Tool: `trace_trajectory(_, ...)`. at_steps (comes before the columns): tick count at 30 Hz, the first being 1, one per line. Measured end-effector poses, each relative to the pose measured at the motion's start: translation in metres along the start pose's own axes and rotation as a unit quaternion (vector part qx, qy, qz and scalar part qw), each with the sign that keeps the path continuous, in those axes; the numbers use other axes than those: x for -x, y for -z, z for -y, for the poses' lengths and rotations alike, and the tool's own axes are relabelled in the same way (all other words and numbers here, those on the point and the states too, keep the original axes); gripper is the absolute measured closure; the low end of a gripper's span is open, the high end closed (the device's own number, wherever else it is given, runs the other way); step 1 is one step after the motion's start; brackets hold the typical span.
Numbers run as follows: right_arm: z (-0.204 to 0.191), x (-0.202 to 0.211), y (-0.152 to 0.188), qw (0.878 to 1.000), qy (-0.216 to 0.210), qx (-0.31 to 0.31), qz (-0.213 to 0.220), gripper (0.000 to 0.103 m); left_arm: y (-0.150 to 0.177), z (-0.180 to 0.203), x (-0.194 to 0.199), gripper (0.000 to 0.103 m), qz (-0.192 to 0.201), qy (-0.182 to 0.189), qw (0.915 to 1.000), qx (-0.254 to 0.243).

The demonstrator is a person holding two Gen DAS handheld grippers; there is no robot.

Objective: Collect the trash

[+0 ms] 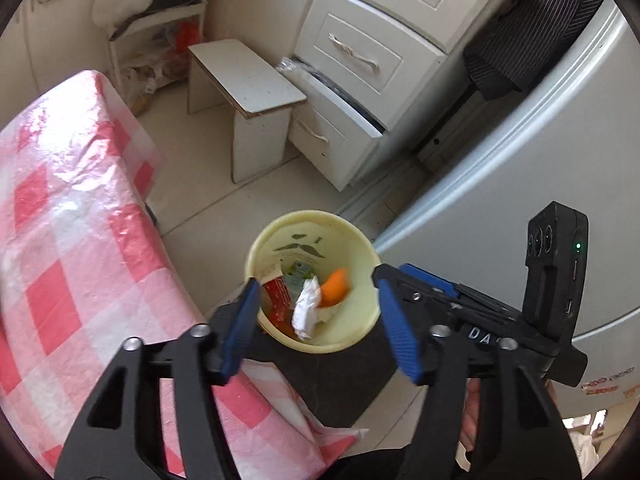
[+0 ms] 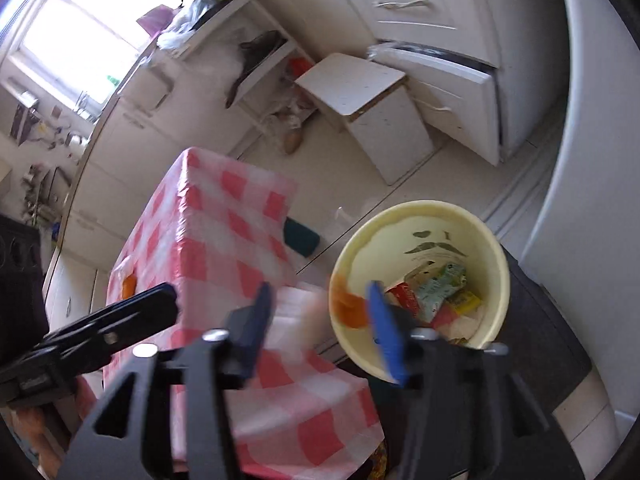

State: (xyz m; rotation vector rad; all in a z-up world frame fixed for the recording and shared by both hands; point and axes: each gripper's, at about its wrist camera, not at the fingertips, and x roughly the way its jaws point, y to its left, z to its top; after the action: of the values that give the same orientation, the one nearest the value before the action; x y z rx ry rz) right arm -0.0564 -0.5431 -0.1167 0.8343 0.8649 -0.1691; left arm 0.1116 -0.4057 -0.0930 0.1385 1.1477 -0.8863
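A pale yellow bin (image 1: 362, 320) stands on a dark stool beside the table; it also shows in the right wrist view (image 2: 496, 308). Inside lie a red wrapper (image 1: 277, 294), crumpled white paper (image 1: 306, 308), an orange piece (image 1: 335, 287) and a green packet (image 2: 438, 286). My left gripper (image 1: 318, 324) hangs open and empty right over the bin. My right gripper (image 2: 320, 322) is open and empty over the bin's left rim, blurred. A small orange scrap (image 2: 129, 286) lies on the table's far left edge.
A table with a pink checked cloth (image 1: 60, 240) lies to the left, also in the right wrist view (image 2: 224, 224). A white stool (image 1: 248, 92), a white drawer unit (image 1: 360, 60) with one drawer ajar, and a grey fridge (image 1: 520, 184) stand around the tiled floor.
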Motion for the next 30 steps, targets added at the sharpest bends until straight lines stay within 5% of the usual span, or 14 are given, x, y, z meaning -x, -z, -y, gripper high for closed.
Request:
trace_trajectory(8, -0.059, 0.053, 0.005, 0.995, -0.072, 0.010, 0.075, 0.027, 0.055, -0.041, 0.106, 0.015, 0.114, -0.090, 0.9879, 0.056)
trace_trajectory(16, -0.185, 0.041, 0.069, 0.976, -0.166, 0.121, 0.076, 0.016, 0.156, -0.126, 0.226, 0.013, 0.196, -0.192, 0.9433, 0.186)
trace_trajectory(23, -0.232, 0.000, 0.115, 0.964, -0.143, 0.224, 0.018, 0.016, 0.216, -0.180, 0.278, 0.012, 0.221, -0.221, 0.9134, 0.260)
trace_trajectory(30, -0.241, -0.005, 0.126, 0.960, -0.104, 0.259, 0.025, 0.016, 0.241, -0.191, 0.284, 0.012, 0.229, -0.210, 0.9105, 0.273)
